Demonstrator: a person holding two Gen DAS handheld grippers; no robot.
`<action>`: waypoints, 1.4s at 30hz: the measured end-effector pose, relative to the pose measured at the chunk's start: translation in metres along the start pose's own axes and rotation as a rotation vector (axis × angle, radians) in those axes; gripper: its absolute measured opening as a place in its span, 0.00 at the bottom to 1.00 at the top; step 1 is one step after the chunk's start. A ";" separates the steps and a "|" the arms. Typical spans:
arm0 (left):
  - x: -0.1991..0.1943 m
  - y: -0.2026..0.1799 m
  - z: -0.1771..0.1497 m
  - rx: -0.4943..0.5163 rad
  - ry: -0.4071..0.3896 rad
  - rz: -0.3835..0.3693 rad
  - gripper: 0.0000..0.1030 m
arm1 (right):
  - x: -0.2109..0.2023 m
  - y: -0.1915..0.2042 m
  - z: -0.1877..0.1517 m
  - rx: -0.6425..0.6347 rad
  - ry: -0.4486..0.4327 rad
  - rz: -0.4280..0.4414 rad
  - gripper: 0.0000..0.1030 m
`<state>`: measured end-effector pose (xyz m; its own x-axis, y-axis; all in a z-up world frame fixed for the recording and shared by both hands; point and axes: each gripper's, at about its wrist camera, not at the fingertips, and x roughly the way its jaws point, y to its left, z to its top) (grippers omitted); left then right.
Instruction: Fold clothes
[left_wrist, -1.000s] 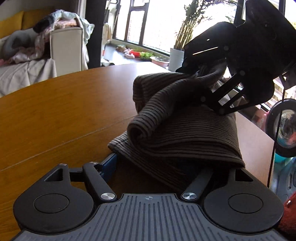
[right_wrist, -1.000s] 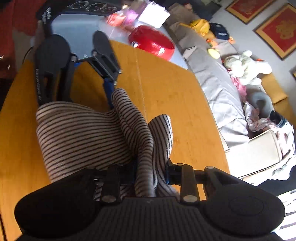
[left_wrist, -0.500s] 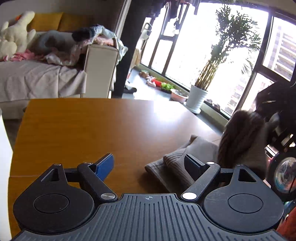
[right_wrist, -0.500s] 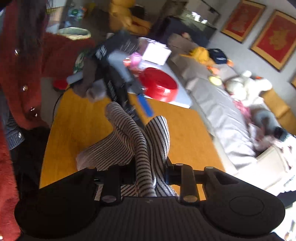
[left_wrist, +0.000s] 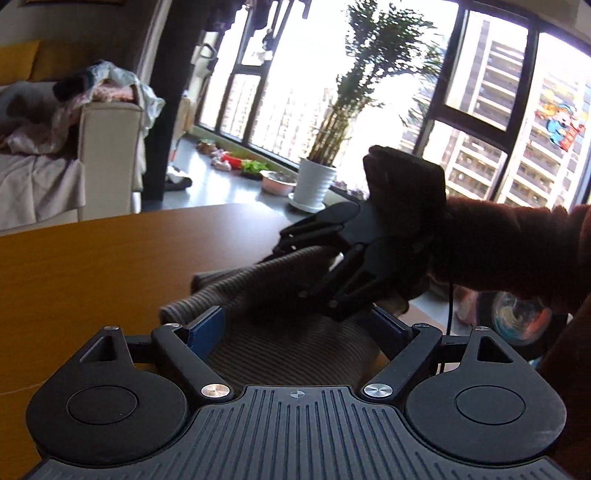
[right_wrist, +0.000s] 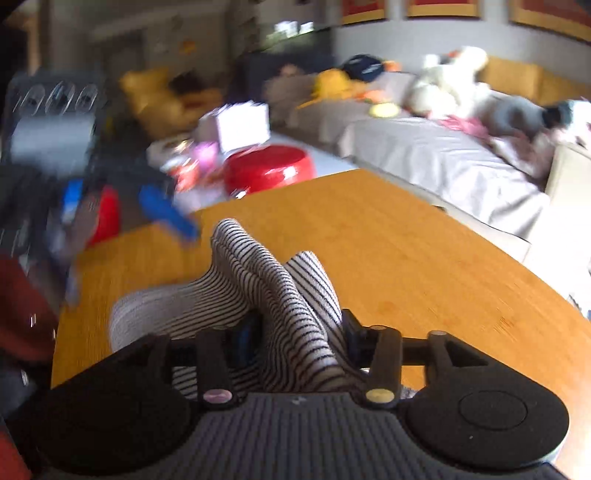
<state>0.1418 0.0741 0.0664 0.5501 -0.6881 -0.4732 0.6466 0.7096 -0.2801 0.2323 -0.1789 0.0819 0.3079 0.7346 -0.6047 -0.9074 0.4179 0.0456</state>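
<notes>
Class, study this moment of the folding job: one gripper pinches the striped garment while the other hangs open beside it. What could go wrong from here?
1. The right gripper pinches only a bunched ridge of the striped garment; pulling may drag the fold apart.
2. The open left gripper sits close to the right one, so they might collide.
3. The garment lies near the wooden table edge and could slide off.

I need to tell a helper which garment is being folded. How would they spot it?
Look at the wooden table. On it lies one bunched striped garment, pale with thin dark stripes, a fold pinched in the right tongs. It is the only cloth on the table; other clothes lie on the sofa behind.
</notes>
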 end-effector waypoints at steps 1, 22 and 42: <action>0.010 0.001 0.001 0.009 0.015 0.002 0.85 | -0.006 0.000 -0.001 0.011 -0.013 -0.033 0.64; 0.132 0.027 0.052 0.288 0.313 0.175 0.92 | -0.033 0.023 -0.074 0.298 -0.004 -0.686 0.99; 0.112 0.092 0.022 -0.202 0.234 0.071 0.97 | -0.050 0.064 -0.149 1.227 -0.168 0.000 0.57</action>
<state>0.2747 0.0588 0.0064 0.4383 -0.5991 -0.6701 0.4800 0.7863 -0.3890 0.1160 -0.2685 -0.0032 0.4229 0.7558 -0.4998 -0.0667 0.5761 0.8147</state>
